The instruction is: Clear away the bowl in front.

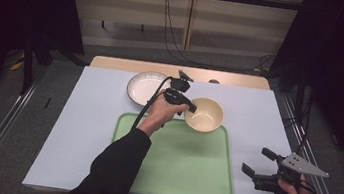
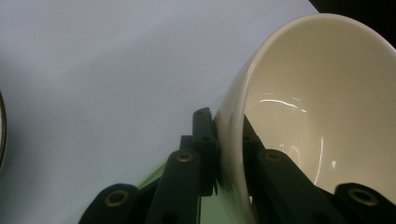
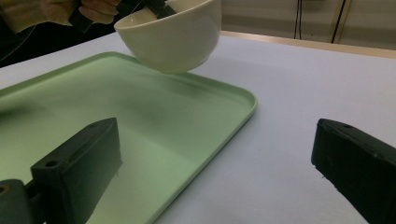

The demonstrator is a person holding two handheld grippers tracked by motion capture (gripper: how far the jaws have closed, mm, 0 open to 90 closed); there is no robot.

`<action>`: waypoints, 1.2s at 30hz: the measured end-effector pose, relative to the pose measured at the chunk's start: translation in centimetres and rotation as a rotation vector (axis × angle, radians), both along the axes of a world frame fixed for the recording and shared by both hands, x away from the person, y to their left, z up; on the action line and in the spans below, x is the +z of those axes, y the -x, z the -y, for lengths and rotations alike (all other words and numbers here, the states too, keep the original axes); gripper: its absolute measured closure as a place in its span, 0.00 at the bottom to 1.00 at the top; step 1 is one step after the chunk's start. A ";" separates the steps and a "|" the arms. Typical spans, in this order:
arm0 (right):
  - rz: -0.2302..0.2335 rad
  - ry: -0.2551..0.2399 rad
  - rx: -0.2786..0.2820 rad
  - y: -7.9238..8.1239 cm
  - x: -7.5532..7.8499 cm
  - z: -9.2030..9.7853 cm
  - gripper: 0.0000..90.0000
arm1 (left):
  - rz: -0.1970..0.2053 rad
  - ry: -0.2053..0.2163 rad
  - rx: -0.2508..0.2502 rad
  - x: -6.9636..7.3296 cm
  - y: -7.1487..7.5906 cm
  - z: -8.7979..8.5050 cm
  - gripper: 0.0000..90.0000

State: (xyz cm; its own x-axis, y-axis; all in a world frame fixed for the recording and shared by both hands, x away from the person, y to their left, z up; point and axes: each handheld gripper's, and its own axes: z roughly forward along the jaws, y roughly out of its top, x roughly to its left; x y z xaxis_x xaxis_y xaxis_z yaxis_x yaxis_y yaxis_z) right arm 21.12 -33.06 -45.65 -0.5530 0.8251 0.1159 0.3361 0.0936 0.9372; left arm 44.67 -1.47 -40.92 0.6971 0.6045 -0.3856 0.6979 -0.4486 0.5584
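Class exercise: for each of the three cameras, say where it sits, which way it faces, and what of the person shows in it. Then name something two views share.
High view: above the person's side, facing forward and down on the table; both forearms and the right claw show.
Left gripper view: on the left claw, looking along its jaws clamped on the cream bowl rim.
Right gripper view: on the right claw, low over the green tray; open jaws, fingers beyond.
Shared: all three show the bowl.

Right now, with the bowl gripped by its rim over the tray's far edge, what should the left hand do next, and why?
Probably lower the bowl onto the tray. The left gripper pinches its rim, and the bowl hangs tilted, clear of the tray's far edge. The right gripper waits open beside the tray.
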 end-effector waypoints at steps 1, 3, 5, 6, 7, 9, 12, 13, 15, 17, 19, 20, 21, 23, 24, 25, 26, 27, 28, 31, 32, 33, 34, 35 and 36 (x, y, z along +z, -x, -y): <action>0.002 -0.001 0.002 0.0 0.0 0.0 0.01 | -0.003 -0.005 -0.001 0.0 0.0 0.2 0.93; 0.001 0.001 0.000 0.0 0.0 0.0 0.01 | 0.002 -0.012 0.000 0.0 0.1 0.7 0.93; 0.001 0.001 -0.001 0.0 0.0 0.0 0.01 | -0.008 -0.002 -0.013 -0.1 0.0 1.0 0.93; 0.001 0.001 -0.001 0.0 0.0 0.0 0.01 | -0.011 -0.002 -0.011 -0.1 0.0 1.2 0.93; 0.002 -0.001 0.003 0.0 0.0 0.0 0.01 | -0.007 -0.002 -0.024 -0.1 -0.1 1.4 0.93; -0.004 -0.001 -0.001 0.0 0.0 0.0 0.01 | -0.007 -0.002 -0.031 -0.2 -0.1 1.8 0.93; -0.002 -0.003 0.003 0.0 0.0 0.0 0.01 | -0.023 -0.011 -0.027 -0.5 -0.1 2.5 0.93; -0.002 -0.003 0.003 0.0 0.0 0.0 0.01 | -0.023 -0.011 -0.027 -0.5 -0.1 2.5 0.93; 0.001 0.001 0.000 0.0 0.0 0.0 0.01 | -0.030 -0.012 -0.018 -1.1 -0.3 2.9 0.93; 0.001 0.000 0.001 0.0 0.0 0.0 0.01 | -0.039 -0.015 0.000 -1.5 -0.3 3.3 0.93; 0.001 0.000 0.000 0.0 0.0 0.0 0.01 | -0.039 -0.026 0.004 -1.7 -0.3 3.5 0.93; 0.003 -0.002 0.003 0.0 0.0 0.0 0.01 | -0.038 -0.020 0.009 -1.9 -0.3 3.7 0.93; 0.003 -0.005 0.004 0.0 0.0 0.0 0.01 | -0.051 -0.029 0.011 -2.2 -0.3 3.8 0.93; 0.004 -0.005 0.002 0.0 0.0 0.0 0.01 | -0.050 -0.034 0.012 -2.4 -0.3 3.9 0.93; 0.005 -0.002 0.001 0.0 0.0 0.1 0.01 | -0.049 -0.038 0.017 -2.5 -0.2 4.0 0.93; 0.006 0.002 0.000 0.0 0.0 0.1 0.01 | -0.055 -0.046 0.004 -2.8 -0.1 4.1 0.93; 0.006 0.002 0.000 0.0 0.0 0.1 0.01 | -0.055 -0.046 0.004 -2.8 -0.1 4.1 0.93; 0.007 0.002 -0.001 0.0 0.0 0.1 0.01 | -0.059 -0.049 -0.005 -2.9 -0.1 4.3 0.93; 0.006 0.002 -0.001 0.0 0.0 0.1 0.01 | -0.062 -0.050 -0.015 -3.0 0.0 4.4 0.93; 0.005 0.002 -0.001 0.0 0.0 0.1 0.01 | -0.072 -0.059 -0.012 -3.4 0.2 4.8 0.93; 0.006 0.002 -0.001 0.0 0.0 0.1 0.01 | -0.073 -0.071 -0.011 -3.5 0.2 4.9 0.93; 0.004 0.003 0.000 0.0 0.0 0.1 0.01 | -0.068 -0.078 -0.014 -3.6 0.3 5.0 0.93; 0.004 0.003 -0.001 0.0 0.0 0.1 0.01 | -0.067 -0.068 -0.016 -3.9 0.3 5.2 0.93; 0.004 -0.002 0.002 0.1 0.0 0.1 0.01 | -0.071 -0.074 -0.014 -4.2 0.4 5.3 0.93; 0.006 0.004 -0.001 0.0 0.0 0.1 0.01 | -0.071 -0.074 -0.014 -4.2 0.4 5.3 0.93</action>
